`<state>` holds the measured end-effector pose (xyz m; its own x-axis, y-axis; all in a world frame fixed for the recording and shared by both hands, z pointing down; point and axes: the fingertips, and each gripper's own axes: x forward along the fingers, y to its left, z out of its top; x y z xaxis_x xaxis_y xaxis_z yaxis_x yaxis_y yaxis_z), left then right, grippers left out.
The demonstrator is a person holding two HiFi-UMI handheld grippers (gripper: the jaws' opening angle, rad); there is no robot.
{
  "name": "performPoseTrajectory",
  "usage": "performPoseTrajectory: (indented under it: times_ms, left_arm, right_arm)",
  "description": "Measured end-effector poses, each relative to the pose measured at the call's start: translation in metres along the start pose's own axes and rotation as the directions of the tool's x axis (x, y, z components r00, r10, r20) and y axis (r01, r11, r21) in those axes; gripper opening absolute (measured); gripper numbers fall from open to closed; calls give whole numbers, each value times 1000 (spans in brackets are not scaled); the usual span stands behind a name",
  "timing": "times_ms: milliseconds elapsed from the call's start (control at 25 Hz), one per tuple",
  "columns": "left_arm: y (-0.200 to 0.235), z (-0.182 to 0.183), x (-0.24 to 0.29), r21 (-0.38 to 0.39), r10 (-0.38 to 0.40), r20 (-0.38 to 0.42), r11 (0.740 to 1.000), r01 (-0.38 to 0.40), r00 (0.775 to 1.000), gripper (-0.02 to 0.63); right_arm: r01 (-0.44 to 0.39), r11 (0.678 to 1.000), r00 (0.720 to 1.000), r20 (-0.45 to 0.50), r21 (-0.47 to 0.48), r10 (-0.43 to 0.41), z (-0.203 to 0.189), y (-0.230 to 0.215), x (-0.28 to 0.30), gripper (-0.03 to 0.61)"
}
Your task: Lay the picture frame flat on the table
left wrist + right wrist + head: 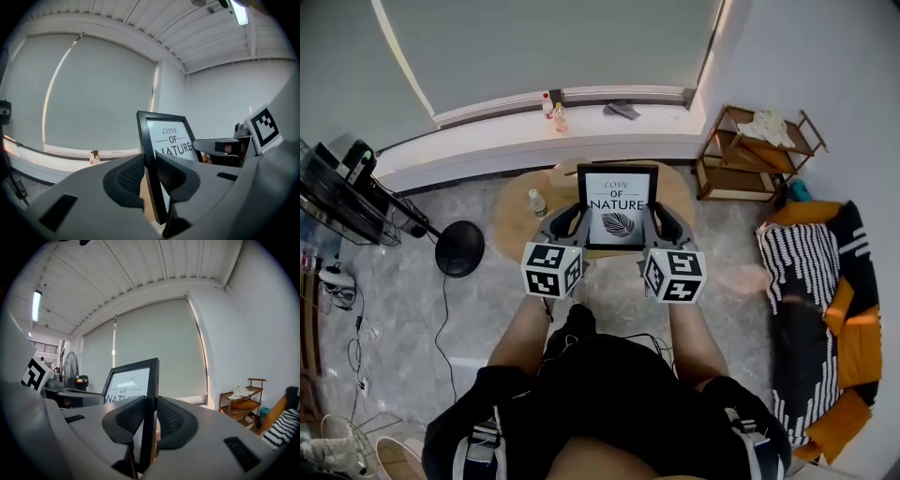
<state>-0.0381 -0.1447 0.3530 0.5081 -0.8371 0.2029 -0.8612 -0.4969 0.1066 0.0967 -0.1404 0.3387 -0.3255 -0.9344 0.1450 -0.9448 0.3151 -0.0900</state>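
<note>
A black picture frame (617,206) with a white "Love of Nature" print stands upright over the round wooden table (517,211). My left gripper (575,219) is shut on the frame's left edge (149,164), its ribbed pads pressing both faces. My right gripper (656,219) is shut on the frame's right edge (149,418) in the same way. In both gripper views the frame (164,136) rises between the jaws, its print (126,385) facing me. The frame's bottom edge is hidden behind the grippers.
A small clear bottle (538,203) stands on the table left of the frame. A black floor fan (457,247) is to the left, a wooden shelf (750,155) to the right, a striped cushion (811,281) on the floor. Two bottles (554,111) sit on the window ledge.
</note>
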Motion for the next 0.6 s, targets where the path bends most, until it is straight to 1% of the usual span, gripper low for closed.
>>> performPoseTrajectory:
  times_ms: [320, 480, 600]
  left_arm:
    - [103, 40, 117, 14, -79, -25, 997, 80, 997, 91]
    - [152, 46, 160, -8, -100, -47, 995, 100, 994, 91]
    - [179, 44, 186, -30, -121, -63, 992, 120, 991, 92]
  right_arm:
    - [66, 997, 998, -18, 38, -66, 25, -20, 149, 92]
    - [87, 996, 995, -41, 31, -86, 28, -19, 212, 92]
    - [88, 995, 995, -58, 36, -86, 26, -22, 249, 92]
